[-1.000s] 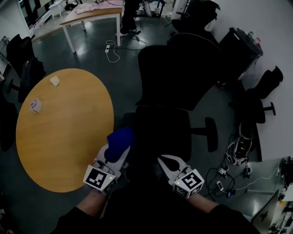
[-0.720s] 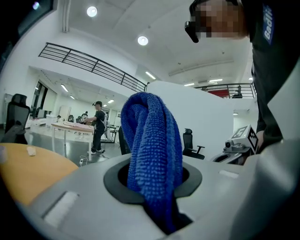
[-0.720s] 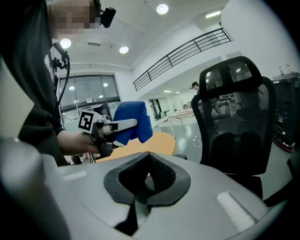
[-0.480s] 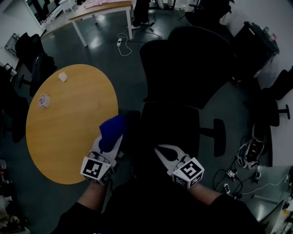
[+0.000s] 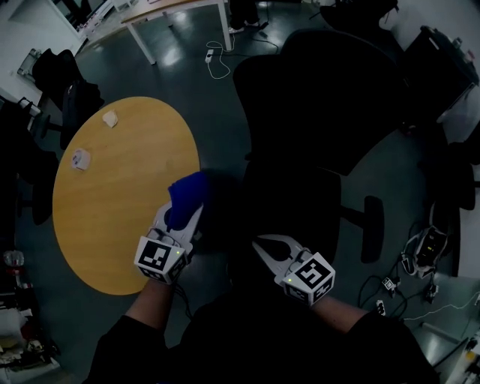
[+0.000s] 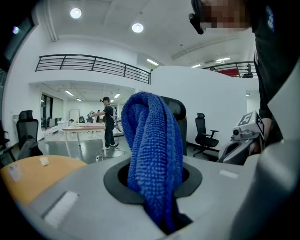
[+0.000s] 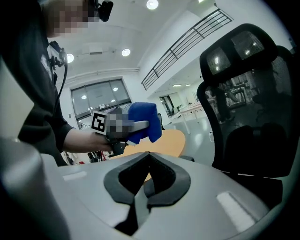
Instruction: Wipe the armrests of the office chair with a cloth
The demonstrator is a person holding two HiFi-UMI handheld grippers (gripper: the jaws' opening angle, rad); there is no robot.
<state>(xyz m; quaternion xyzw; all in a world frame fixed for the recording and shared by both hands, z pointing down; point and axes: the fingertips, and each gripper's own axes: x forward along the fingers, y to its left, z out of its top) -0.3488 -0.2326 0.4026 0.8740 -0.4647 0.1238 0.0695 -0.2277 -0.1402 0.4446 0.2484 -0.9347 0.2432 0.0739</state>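
Observation:
The black office chair [image 5: 315, 97] stands right in front of me, its right armrest [image 5: 371, 229] sticking out at the right. Its left armrest is lost in the dark beside the cloth. My left gripper [image 5: 182, 216] is shut on a bunched blue cloth [image 5: 187, 196], held at the seat's left edge. In the left gripper view the cloth [image 6: 152, 150] rises from between the jaws of the left gripper [image 6: 157, 197]. My right gripper [image 5: 260, 242] is shut and empty, hovering over the seat's front; its jaws meet in the right gripper view [image 7: 147, 155], where the chair back [image 7: 248, 93] fills the right.
A round wooden table [image 5: 112, 217] lies at the left with two small white objects [image 5: 110, 118] on it. Cables and a power strip [image 5: 427, 247] litter the floor at the right. A white desk [image 5: 176, 11] and other chairs stand further off. A person [image 6: 108, 123] stands far off.
The head view has drifted, so table and chair sit further right. My left gripper with the cloth has moved slightly forward along the seat's left side. The right gripper has barely moved.

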